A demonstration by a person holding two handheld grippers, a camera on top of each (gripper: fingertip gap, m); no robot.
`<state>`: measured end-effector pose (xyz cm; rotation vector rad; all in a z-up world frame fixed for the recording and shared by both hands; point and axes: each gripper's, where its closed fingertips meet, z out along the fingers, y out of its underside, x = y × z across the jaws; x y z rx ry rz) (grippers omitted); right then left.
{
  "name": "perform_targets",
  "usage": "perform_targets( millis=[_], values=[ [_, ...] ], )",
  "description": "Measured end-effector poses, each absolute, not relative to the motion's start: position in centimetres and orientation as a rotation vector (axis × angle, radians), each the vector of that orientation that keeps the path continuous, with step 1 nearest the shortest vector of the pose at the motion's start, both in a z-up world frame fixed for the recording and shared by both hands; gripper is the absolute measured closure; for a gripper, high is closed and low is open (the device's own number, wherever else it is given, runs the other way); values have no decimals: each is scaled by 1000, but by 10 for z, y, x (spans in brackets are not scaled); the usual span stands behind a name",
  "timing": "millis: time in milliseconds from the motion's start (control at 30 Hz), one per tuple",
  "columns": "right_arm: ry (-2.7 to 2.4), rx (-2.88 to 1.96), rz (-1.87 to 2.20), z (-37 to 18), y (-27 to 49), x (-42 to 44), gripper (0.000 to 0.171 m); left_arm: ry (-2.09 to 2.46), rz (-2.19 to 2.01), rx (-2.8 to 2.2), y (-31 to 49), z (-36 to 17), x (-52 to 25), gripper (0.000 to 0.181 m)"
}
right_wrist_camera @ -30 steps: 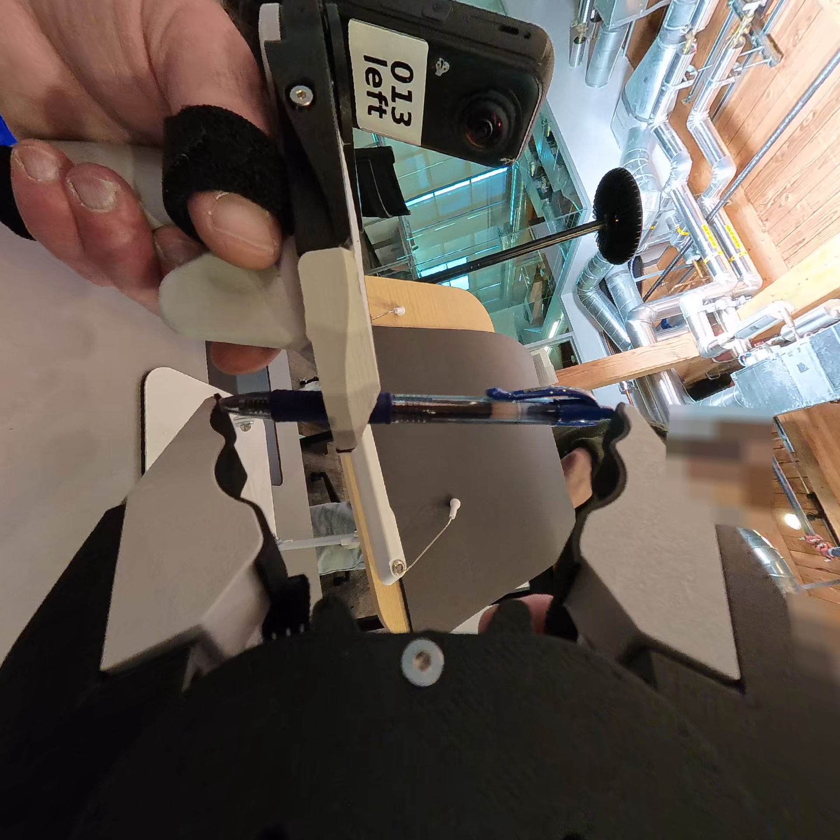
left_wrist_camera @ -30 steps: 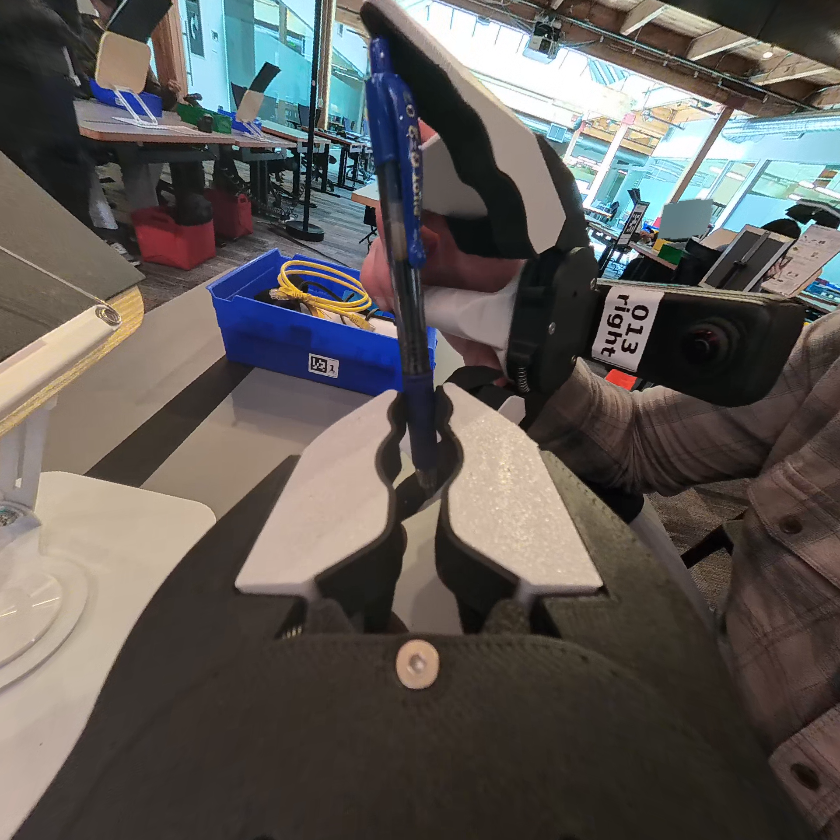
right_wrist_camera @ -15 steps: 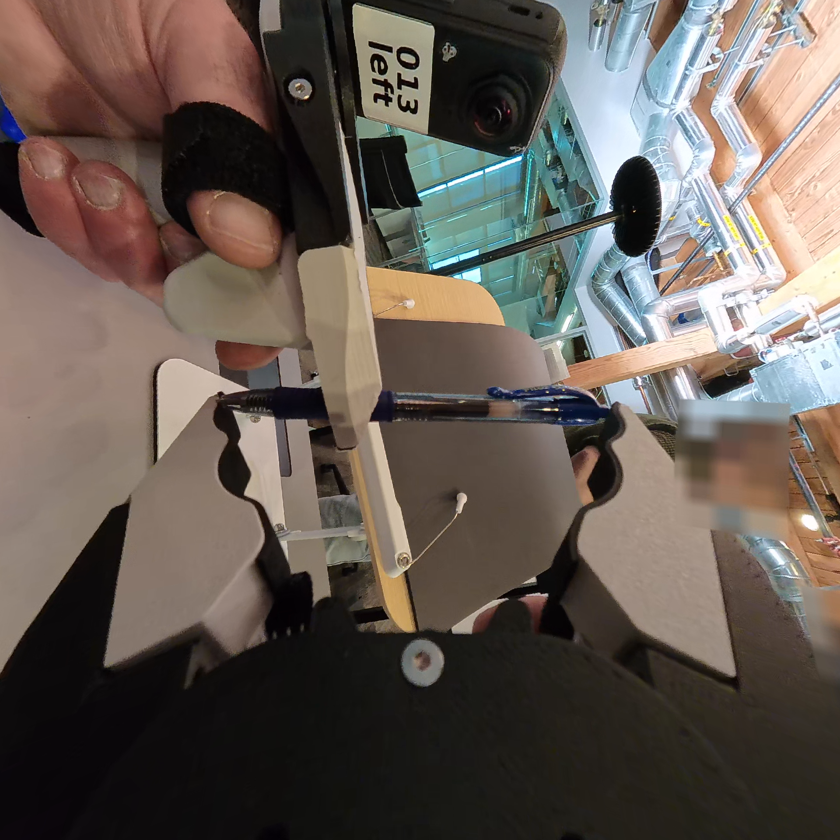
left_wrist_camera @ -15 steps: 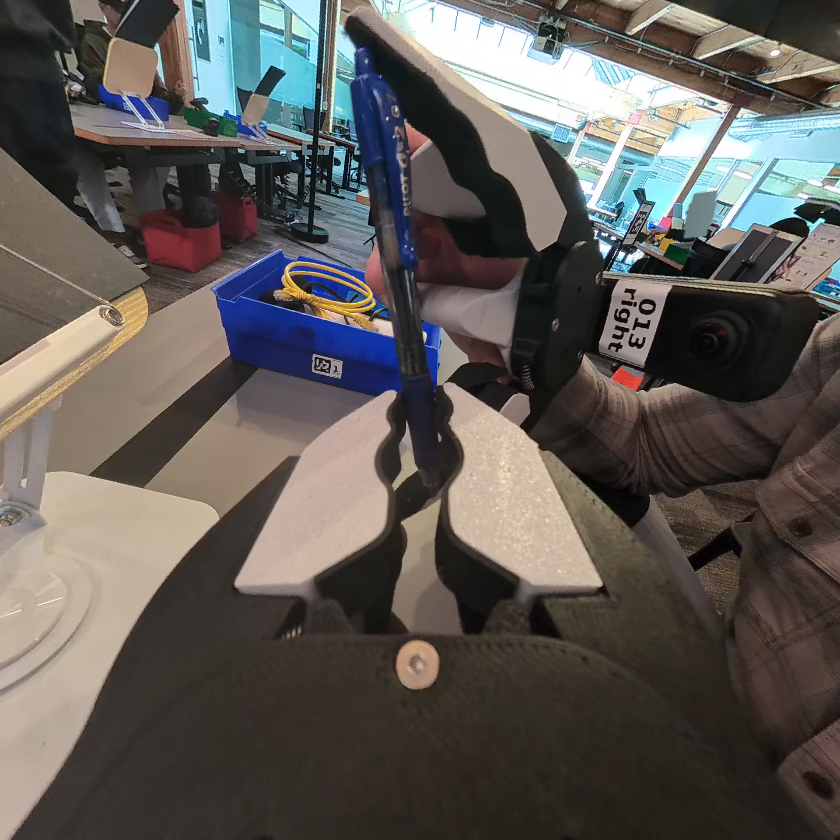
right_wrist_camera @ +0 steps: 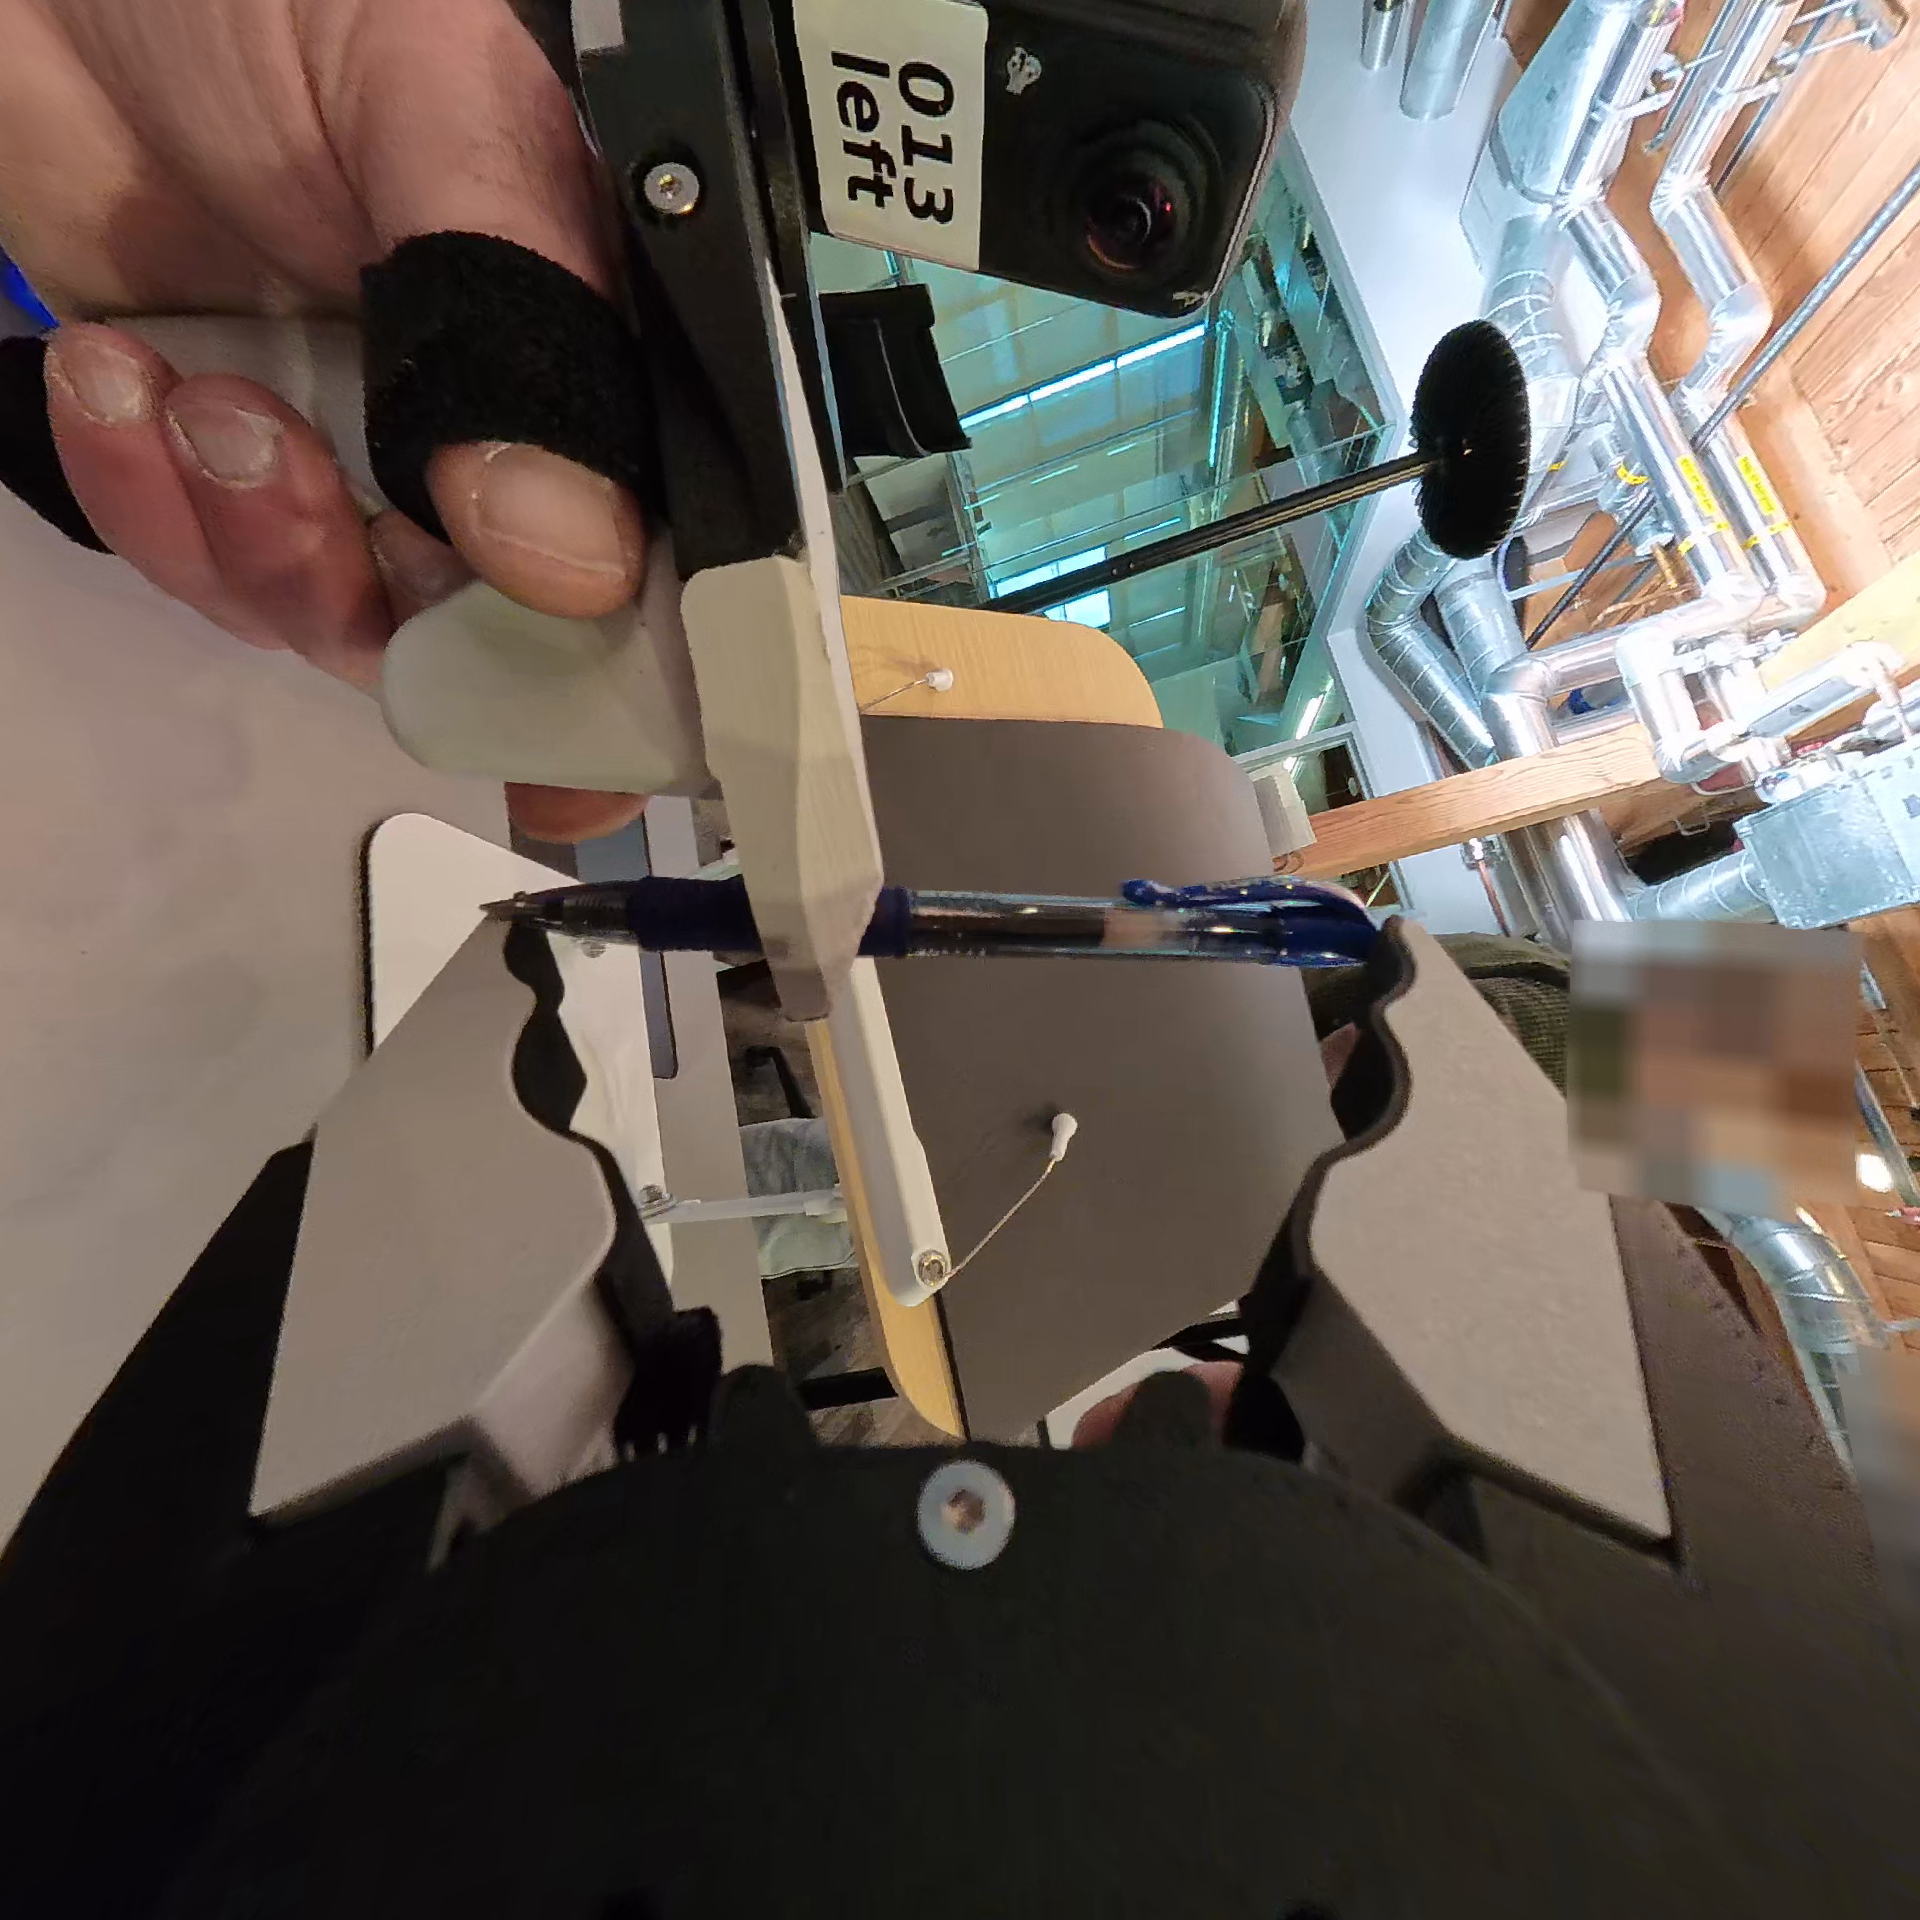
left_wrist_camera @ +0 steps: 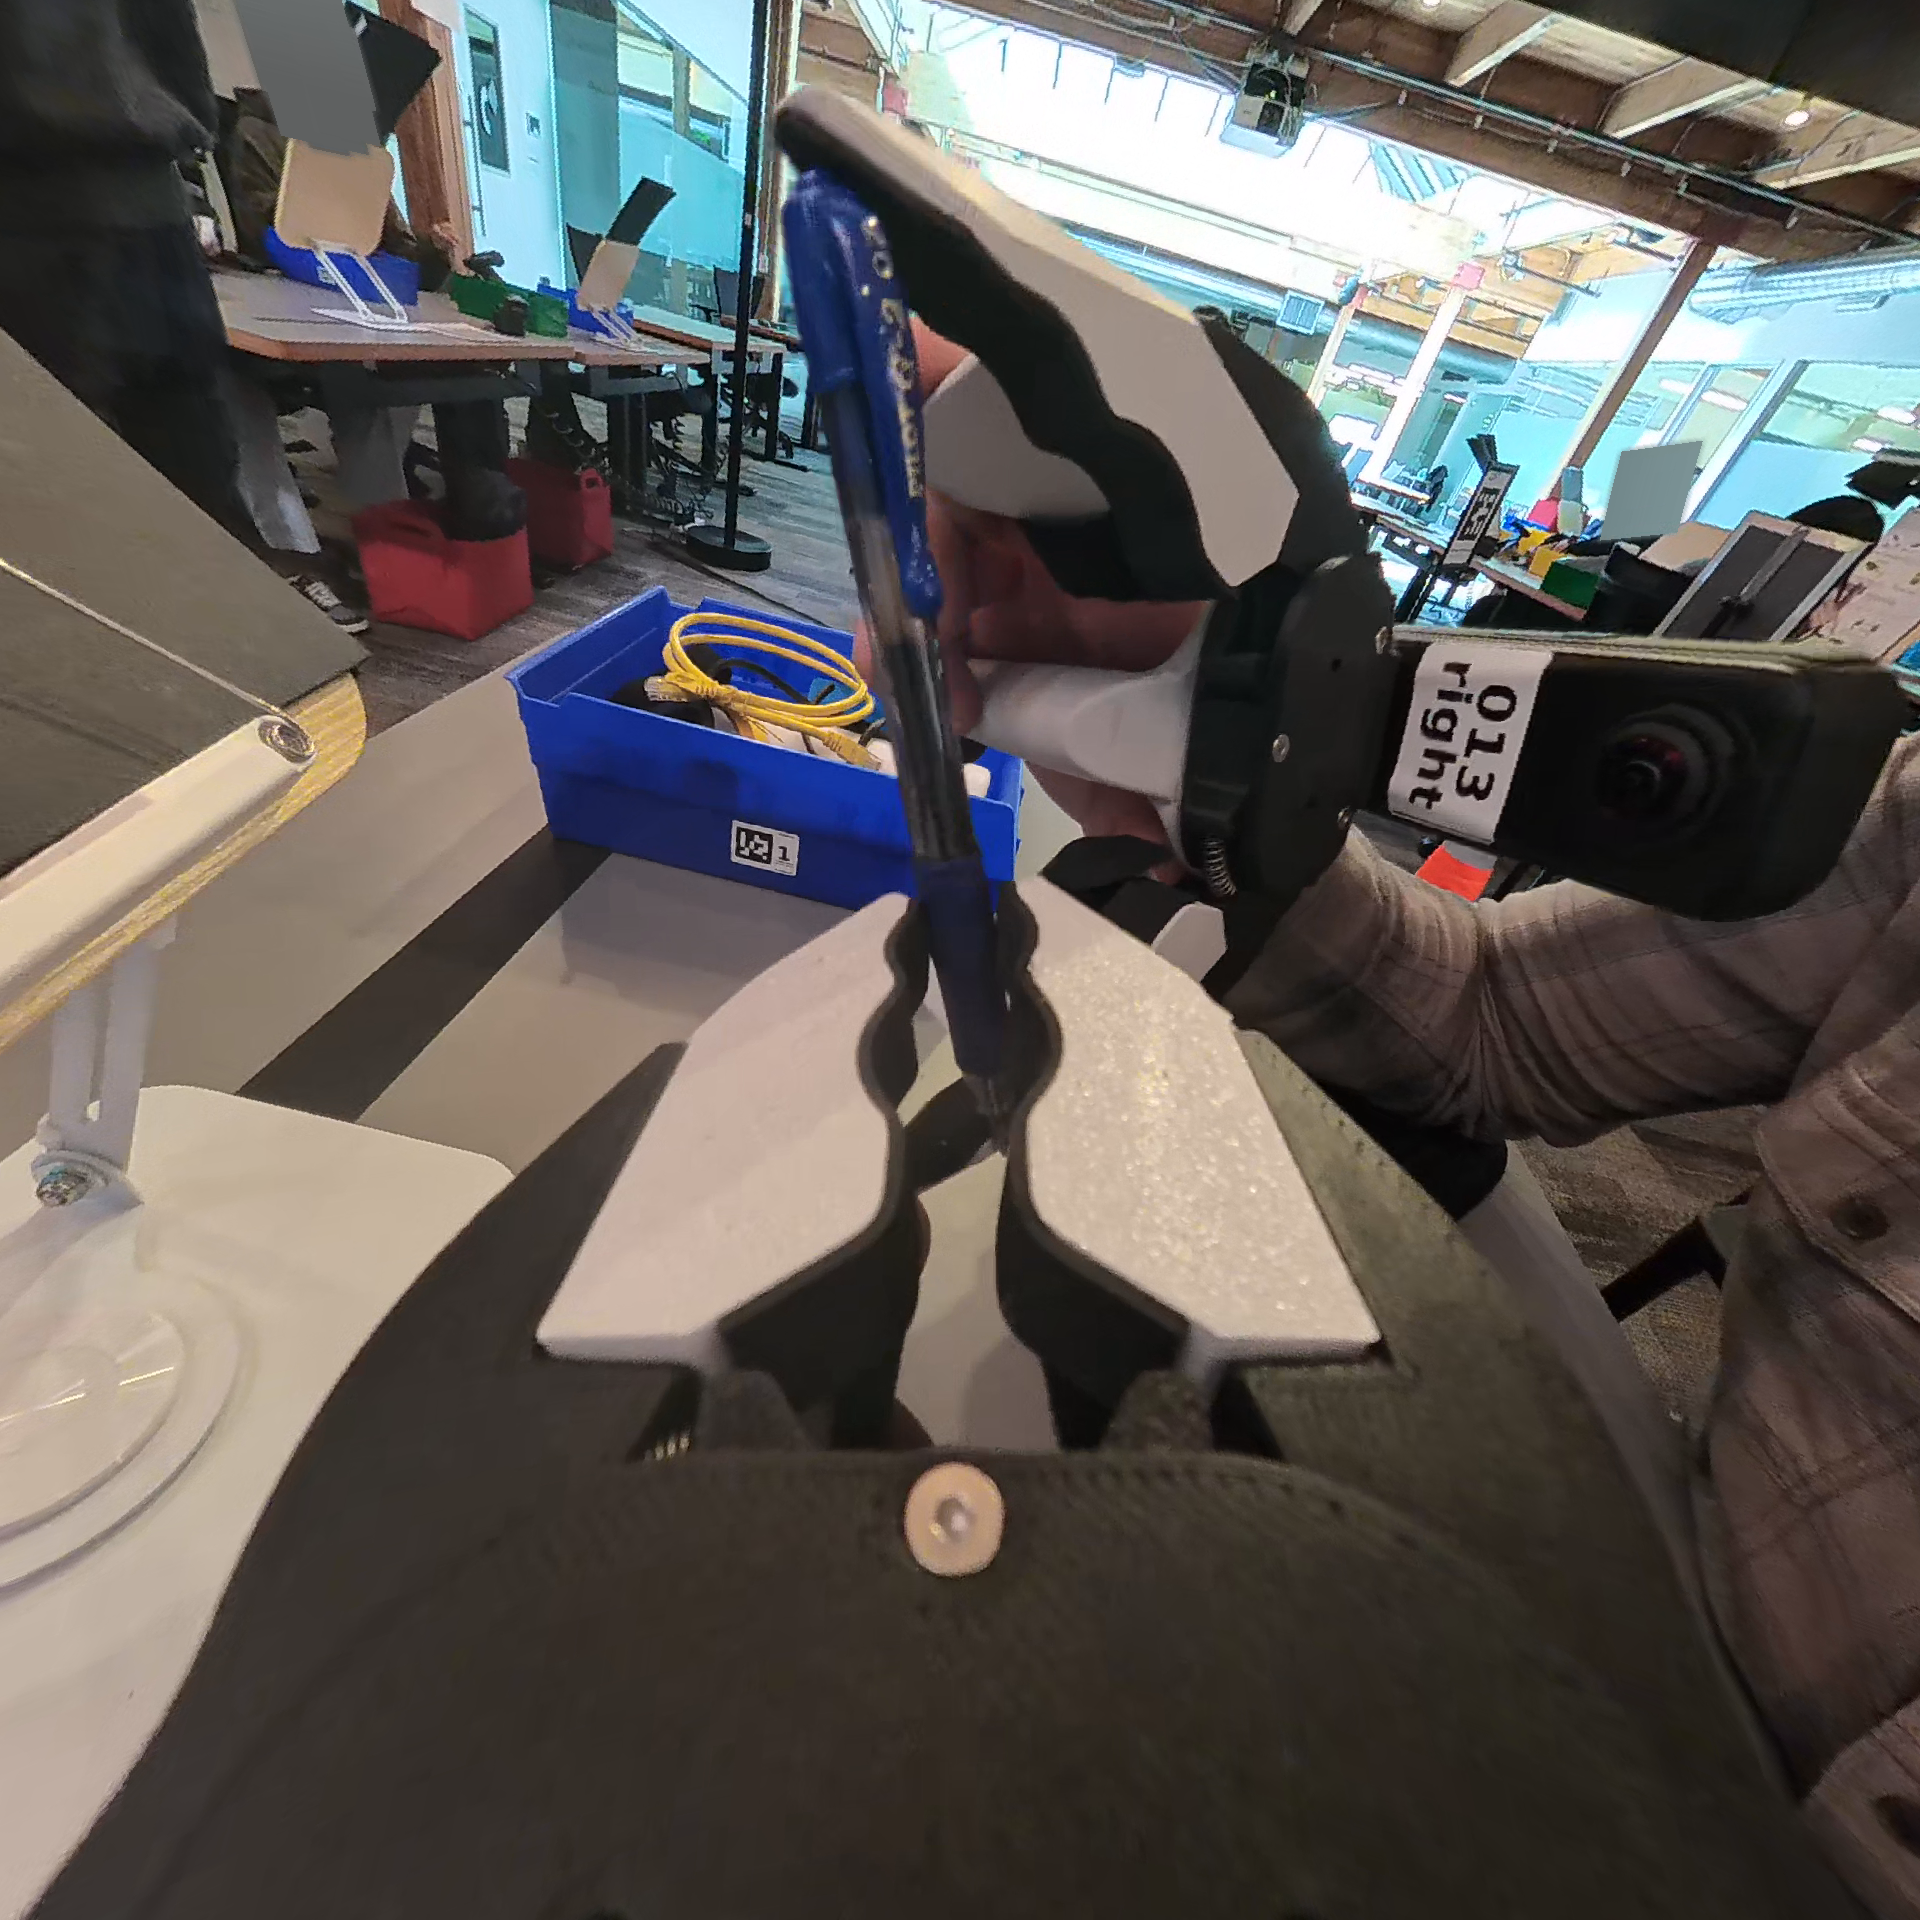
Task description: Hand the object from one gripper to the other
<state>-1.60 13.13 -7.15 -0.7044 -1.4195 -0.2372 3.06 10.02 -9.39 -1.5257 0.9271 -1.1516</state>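
Observation:
A blue pen [left_wrist_camera: 894, 582] stands nearly upright in the left wrist view. My left gripper [left_wrist_camera: 966, 935] is shut on its lower grip section, with the tip poking down between the fingers. In the right wrist view the pen [right_wrist_camera: 1039, 920] lies crosswise, held by the left gripper's finger [right_wrist_camera: 800, 821]. My right gripper [right_wrist_camera: 951, 935] is open wide, one fingertip by the pen's point and the other by its clip end. I cannot tell whether they touch it. One right finger [left_wrist_camera: 1143, 395] shows behind the pen's top.
A blue bin [left_wrist_camera: 769, 790] with a yellow cable sits on the grey table [left_wrist_camera: 436, 894] beyond the grippers. A white stand base [left_wrist_camera: 260, 1226] with a tilted dark board [right_wrist_camera: 1091, 1091] is at the left. A person's plaid sleeve [left_wrist_camera: 1558, 997] is at the right. The tips of both grippers are at nearly the same place.
Very little. The pen's top has leaned slightly left in the left wrist view. The left gripper stays shut on it and the right stays open around its ends.

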Motion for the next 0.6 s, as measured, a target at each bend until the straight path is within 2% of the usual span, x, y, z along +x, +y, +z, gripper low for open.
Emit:
perform_targets(
  millis=[167,200,267,333,500,600],
  values=[
    [-1392,-713,-260,-67,135,-13,28,956,-1152,-1527,98,-96,32,169],
    [-1341,-713,-295,-59,139,-6,68,957,-1156,-1519,96,-96,34,168],
    [-1363,-712,-258,-61,138,-4,67,953,-1151,-1526,95,-98,38,168],
    [-1356,-736,-253,-61,142,-3,54,923,-1145,-1545,100,-100,36,169],
    [-1357,-726,-184,-59,138,-1,47,890,-1136,-1541,109,-98,27,170],
    [-1370,-745,-130,-61,135,-3,35,872,-1146,-1544,113,-97,23,170]
  ],
)
